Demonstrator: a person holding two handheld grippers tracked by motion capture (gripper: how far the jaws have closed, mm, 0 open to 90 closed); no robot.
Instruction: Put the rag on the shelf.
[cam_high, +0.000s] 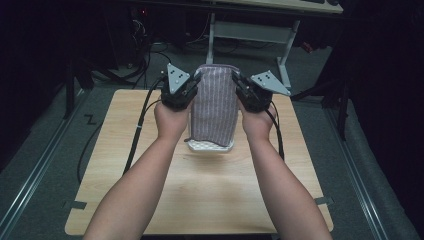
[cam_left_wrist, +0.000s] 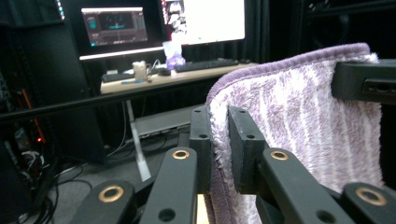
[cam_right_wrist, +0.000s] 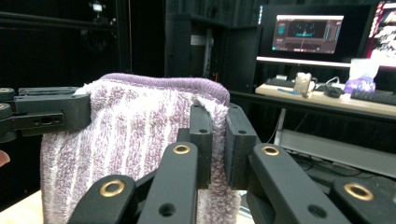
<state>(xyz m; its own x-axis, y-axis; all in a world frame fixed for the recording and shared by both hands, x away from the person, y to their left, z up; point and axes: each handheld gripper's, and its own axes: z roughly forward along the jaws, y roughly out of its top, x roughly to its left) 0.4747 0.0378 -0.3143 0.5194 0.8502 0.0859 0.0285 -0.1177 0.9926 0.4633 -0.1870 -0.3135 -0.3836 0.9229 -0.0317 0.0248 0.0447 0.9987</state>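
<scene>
- High view: both forearms are coming in from the bottom edge, hands raised side by side over the far half of the desk (cam_high: 150, 200); left tongs (cam_high: 196, 80) & right tongs (cam_high: 236, 80) are pointing away from the person, tilted inward toward each other.
- Each pair of tongs is clamping a top corner of the purple striped towel (cam_high: 214, 102): left on the left corner, right on the right corner.
- Left gripper view: jaws are pinching the towel's hemmed edge, w/ cloth squeezed between the pads (cam_left_wrist: 243, 140); the right tongs are biting the opposite corner at the frame's right.
- Right gripper view: same grip, jaws closed on the edge of the towel (cam_right_wrist: 130, 135).
- Towel is hanging flat betw. the two tongs, top edge taut, bottom edge reaching a white tray (cam_high: 210, 146) on the desk.
- Bare desk is lying on both sides & nearer the person; far desk edge is just behind the towel.
</scene>
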